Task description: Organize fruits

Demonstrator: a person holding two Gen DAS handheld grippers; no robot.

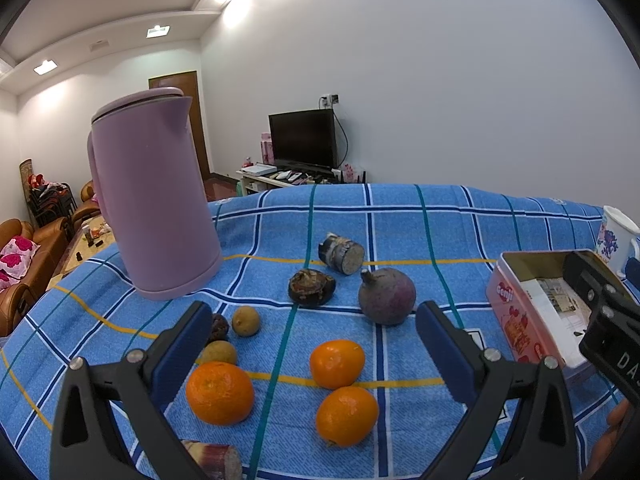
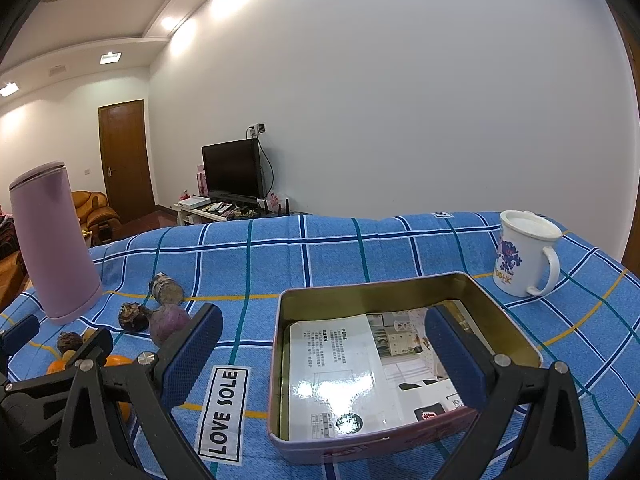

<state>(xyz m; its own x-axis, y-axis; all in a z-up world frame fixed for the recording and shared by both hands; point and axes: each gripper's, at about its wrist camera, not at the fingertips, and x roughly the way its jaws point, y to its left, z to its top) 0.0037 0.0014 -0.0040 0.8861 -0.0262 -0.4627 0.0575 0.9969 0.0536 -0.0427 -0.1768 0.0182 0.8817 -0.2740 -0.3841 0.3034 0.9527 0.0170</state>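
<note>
In the left wrist view my left gripper [image 1: 314,322] is open and empty, hovering above the fruit on the blue checked cloth [image 1: 400,220]. Three oranges lie below it: one left [image 1: 220,393], one centre [image 1: 337,363], one front [image 1: 347,415]. Beyond are a purple round fruit [image 1: 386,296], a dark shrivelled fruit [image 1: 311,286], a cut dark stub [image 1: 341,253], two small brown fruits [image 1: 245,321] and a sugarcane piece [image 1: 216,460]. My right gripper [image 2: 322,326] is open and empty over the open pink tin [image 2: 512,328], which holds a printed leaflet [image 2: 344,372].
A tall lilac kettle [image 1: 154,196] stands at the left of the cloth. A white mug with a blue print [image 2: 524,258] stands right of the tin. A "LOVE SOLE" label [image 2: 224,412] is on the cloth. A TV and sofas lie beyond the table.
</note>
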